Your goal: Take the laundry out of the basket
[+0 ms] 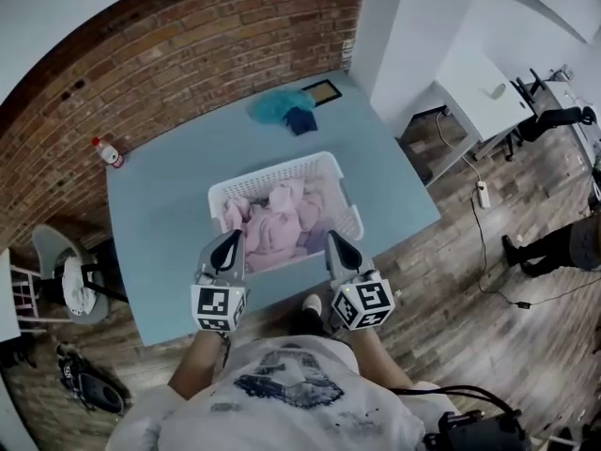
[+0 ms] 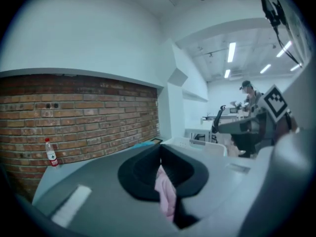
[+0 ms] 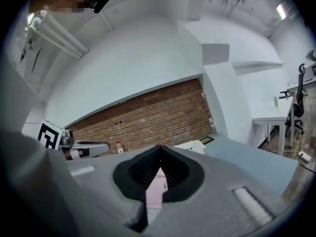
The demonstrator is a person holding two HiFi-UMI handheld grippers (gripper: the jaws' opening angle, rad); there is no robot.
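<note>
— Counting down: one blue counter [image 1: 160, 214], one white basket [image 1: 282, 169] on it, pink laundry [image 1: 277, 224] inside.

— Left gripper [image 1: 230, 244] and right gripper [image 1: 340, 247] hover at its near rim, both clamped shut, empty; only their own views show pink behind the tips.

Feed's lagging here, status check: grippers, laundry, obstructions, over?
Left gripper, right gripper both shut, at basket's near rim. Pink cloth laundry in white plastic basket. Nothing blocking.

pink laundry [image 1: 278, 222] piled in wht basket [image 1: 274, 171]
</note>
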